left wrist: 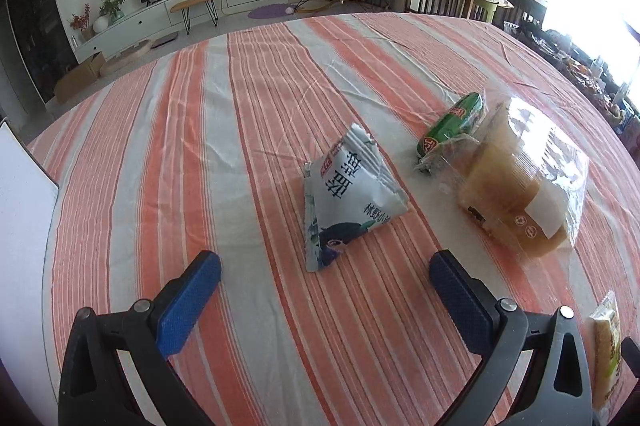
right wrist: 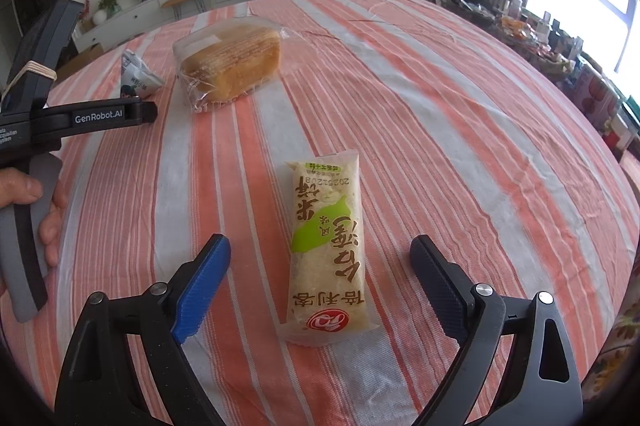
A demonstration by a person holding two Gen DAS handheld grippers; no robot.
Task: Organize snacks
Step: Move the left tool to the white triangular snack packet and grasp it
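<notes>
Pale green and cream, the rice cracker packet (right wrist: pixel 326 250) lies flat on the striped counter (right wrist: pixel 440 130), long axis running straight out between the right gripper (right wrist: pixel 320 290), whose jaws stand released and touch nothing. The left gripper (left wrist: pixel 325 290), jaws likewise wide and empty, faces the white pyramid pouch (left wrist: pixel 352 194); bagged cake (left wrist: pixel 524 182) and green packet (left wrist: pixel 452 126) sit beyond, clear of both

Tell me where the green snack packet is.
In the left wrist view the green snack packet lies on the striped tablecloth, right of centre, touching the far end of the wrapped cake.
</notes>
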